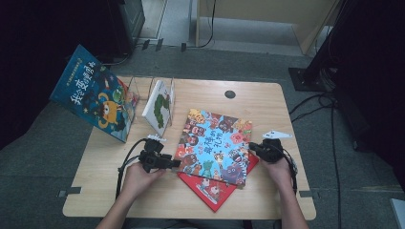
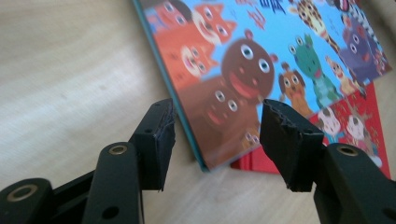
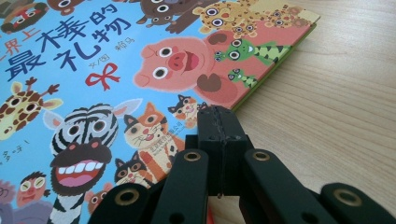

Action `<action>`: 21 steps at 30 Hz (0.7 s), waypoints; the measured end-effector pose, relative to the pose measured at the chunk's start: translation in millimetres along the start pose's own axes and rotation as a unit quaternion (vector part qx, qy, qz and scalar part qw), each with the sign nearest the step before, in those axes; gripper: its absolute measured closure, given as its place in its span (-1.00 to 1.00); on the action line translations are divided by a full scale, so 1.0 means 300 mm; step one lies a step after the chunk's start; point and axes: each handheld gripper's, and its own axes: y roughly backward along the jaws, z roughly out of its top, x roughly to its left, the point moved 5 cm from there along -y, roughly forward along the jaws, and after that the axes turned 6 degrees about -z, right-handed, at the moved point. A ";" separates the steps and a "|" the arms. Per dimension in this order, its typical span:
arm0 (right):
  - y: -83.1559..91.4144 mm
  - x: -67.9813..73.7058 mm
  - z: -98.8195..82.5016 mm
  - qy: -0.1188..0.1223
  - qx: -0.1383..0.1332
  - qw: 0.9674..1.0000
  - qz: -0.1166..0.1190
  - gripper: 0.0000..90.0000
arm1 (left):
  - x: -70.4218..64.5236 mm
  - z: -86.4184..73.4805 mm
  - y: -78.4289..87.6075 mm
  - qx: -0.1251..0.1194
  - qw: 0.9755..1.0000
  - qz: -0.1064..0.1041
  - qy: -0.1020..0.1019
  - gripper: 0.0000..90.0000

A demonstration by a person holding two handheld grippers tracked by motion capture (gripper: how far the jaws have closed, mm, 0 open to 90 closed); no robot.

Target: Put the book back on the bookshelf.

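Note:
A blue picture book (image 1: 215, 143) with cartoon animals lies flat in the middle of the wooden table (image 1: 143, 200), on top of a red book (image 1: 210, 188). My left gripper (image 1: 177, 163) is at the book's lower left corner. In the left gripper view it (image 2: 217, 135) stands open, with that corner of the animal book (image 2: 252, 60) between the jaws and neither pad touching it; the red book (image 2: 359, 126) peeks out beyond. My right gripper (image 1: 250, 147) is at the book's right edge. In the right gripper view it (image 3: 219, 121) is shut, its tips over the cover (image 3: 116, 70) near that edge.
A large blue book (image 1: 93, 93) leans at the table's back left corner. A white book with a green picture (image 1: 159, 107) stands in a wire rack (image 1: 136, 90) beside it. A dark round grommet (image 1: 230, 94) sits near the far edge. Cables trail on the floor to the right.

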 end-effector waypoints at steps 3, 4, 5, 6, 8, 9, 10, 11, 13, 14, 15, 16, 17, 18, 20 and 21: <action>0.010 0.006 0.001 0.001 -0.004 1.000 -0.002 1.00 | 0.022 0.044 0.002 -0.006 1.000 -0.001 0.011 0.00; 0.014 0.008 0.001 0.001 -0.006 1.000 -0.003 1.00 | 0.028 0.057 -0.001 -0.006 1.000 0.004 0.011 -0.01; 0.016 0.011 0.000 0.000 -0.006 1.000 -0.001 1.00 | 0.035 0.068 -0.004 -0.002 1.000 0.009 0.010 -0.01; 0.018 0.014 -0.002 0.000 -0.006 1.000 -0.001 1.00 | 0.040 0.077 -0.006 0.000 1.000 0.010 0.010 -0.01; 0.020 0.020 -0.006 -0.002 -0.005 1.000 0.001 1.00 | 0.055 0.099 -0.015 0.000 1.000 0.015 0.012 -0.01; 0.021 0.023 -0.007 -0.004 -0.004 1.000 0.003 1.00 | 0.061 0.109 -0.021 -0.001 1.000 0.017 0.013 -0.01; 0.023 0.027 -0.008 -0.004 -0.004 1.000 0.002 1.00 | 0.067 0.118 -0.026 0.001 1.000 0.019 0.014 -0.01; 0.024 0.029 -0.009 -0.002 -0.006 1.000 0.002 1.00 | 0.071 0.126 -0.033 0.002 1.000 0.020 0.015 -0.01; 0.027 0.030 -0.009 -0.004 -0.007 1.000 0.005 1.00 | 0.078 0.143 -0.050 0.003 1.000 0.022 0.012 -0.01; 0.028 0.031 -0.011 -0.004 -0.006 1.000 0.004 1.00 | 0.080 0.148 -0.056 0.005 1.000 0.023 0.011 -0.01; 0.028 0.031 -0.013 -0.004 -0.004 1.000 0.003 1.00 | 0.083 0.154 -0.062 0.007 1.000 0.024 0.010 -0.01; 0.028 0.031 -0.015 -0.002 -0.003 1.000 0.003 1.00 | 0.086 0.160 -0.069 0.005 1.000 0.024 0.010 -0.01; 0.027 0.031 -0.017 -0.002 -0.002 1.000 0.004 1.00 | 0.088 0.167 -0.076 0.006 1.000 0.022 0.013 -0.01; 0.027 0.031 -0.019 -0.002 -0.001 1.000 0.003 1.00 | 0.090 0.171 -0.081 0.006 1.000 0.022 0.013 -0.01; 0.028 0.032 -0.022 -0.004 0.001 1.000 0.004 1.00 | 0.095 0.181 -0.093 0.008 1.000 0.021 0.013 -0.01; 0.028 0.032 -0.024 -0.004 0.001 1.000 0.005 1.00 | 0.098 0.186 -0.101 0.009 1.000 0.023 0.015 -0.01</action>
